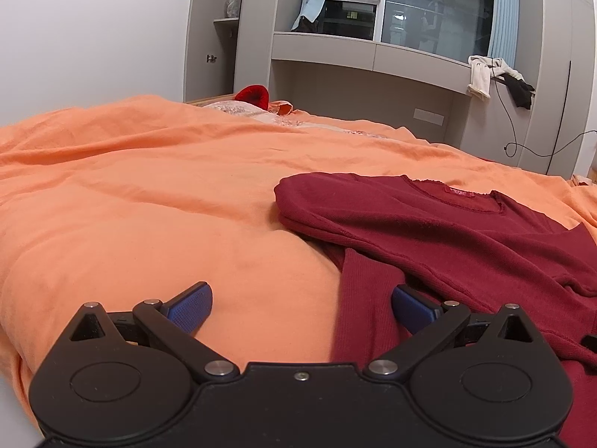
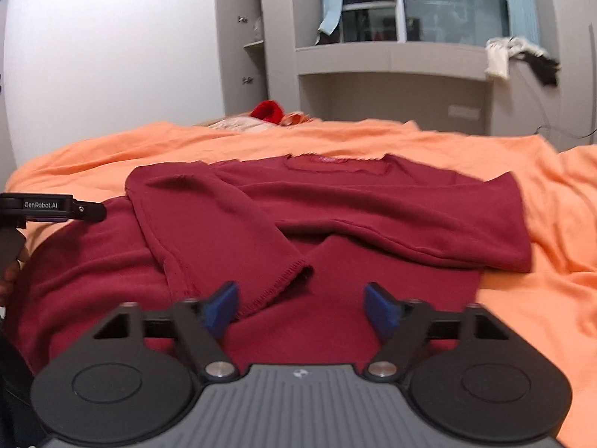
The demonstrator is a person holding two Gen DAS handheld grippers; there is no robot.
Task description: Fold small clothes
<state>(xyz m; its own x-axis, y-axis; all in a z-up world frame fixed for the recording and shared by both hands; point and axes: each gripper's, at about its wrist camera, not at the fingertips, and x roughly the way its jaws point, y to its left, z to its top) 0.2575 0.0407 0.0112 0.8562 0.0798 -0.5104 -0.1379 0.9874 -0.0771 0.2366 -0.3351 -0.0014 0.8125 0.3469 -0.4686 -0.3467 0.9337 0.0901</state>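
Observation:
A dark red long-sleeved top [image 2: 335, 201] lies flat on the orange bedsheet [image 2: 552, 224], neckline away from me, both sleeves folded across its body. It also shows in the left wrist view [image 1: 447, 231], to the right. My left gripper [image 1: 301, 304] is open and empty, low over the top's left edge, one blue pad [image 1: 190, 308] over the sheet and the other over red fabric. My right gripper [image 2: 301, 308] is open and empty over the top's lower body, just behind the left sleeve's cuff [image 2: 283, 283]. The left gripper's body [image 2: 48, 207] shows at the left edge of the right wrist view.
A bright red item [image 1: 253, 95] and pale cloth lie at the bed's far end. Grey cupboards and a window ledge [image 1: 373, 56] stand behind the bed. White and black clothes [image 1: 496, 78] hang off the ledge, with a cable below.

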